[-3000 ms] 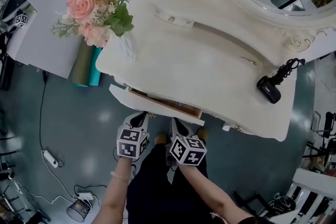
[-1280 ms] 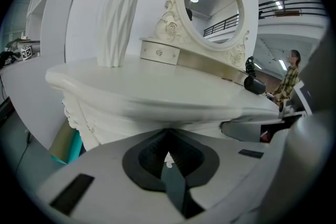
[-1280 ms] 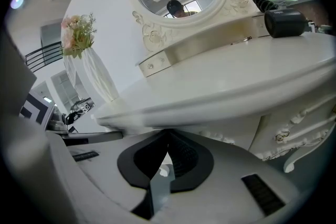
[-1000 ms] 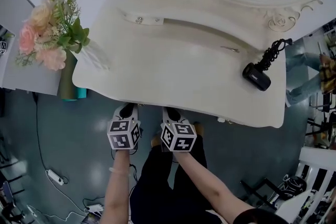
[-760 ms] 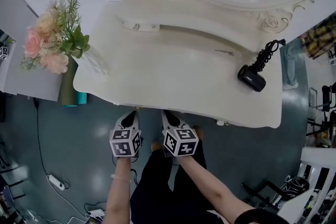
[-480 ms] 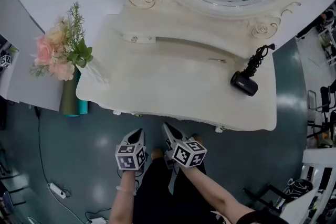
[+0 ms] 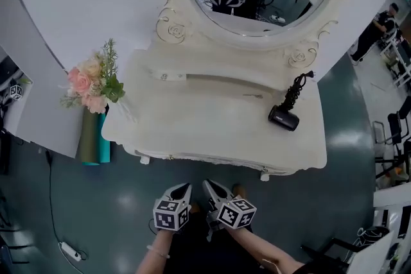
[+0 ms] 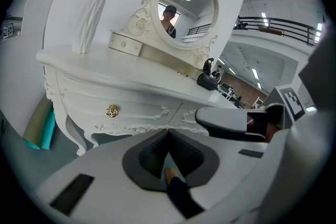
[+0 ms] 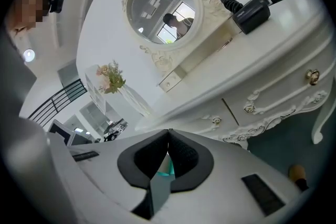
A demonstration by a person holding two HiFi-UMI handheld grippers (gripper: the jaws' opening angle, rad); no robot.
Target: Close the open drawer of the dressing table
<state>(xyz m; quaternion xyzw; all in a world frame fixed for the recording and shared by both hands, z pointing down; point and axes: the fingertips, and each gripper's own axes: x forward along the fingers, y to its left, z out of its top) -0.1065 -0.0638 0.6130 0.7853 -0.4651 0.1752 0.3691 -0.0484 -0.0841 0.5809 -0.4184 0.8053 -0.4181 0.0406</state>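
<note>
Off the dressing table (image 7: pixel 212 131) front, your L gripper (image 7: pixel 182 190) and R gripper (image 7: pixel 214 190) hang clenched, empty, since drawer (image 8: pixel 134 106) looks shut.

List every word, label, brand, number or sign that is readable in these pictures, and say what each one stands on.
No readable text anywhere in these views.
Cubes on the left gripper and right gripper: black-and-white square marker patterns, not letters or numbers.
Black device with a coiled cord on the cream dressing table: too small to show any brand.
</note>
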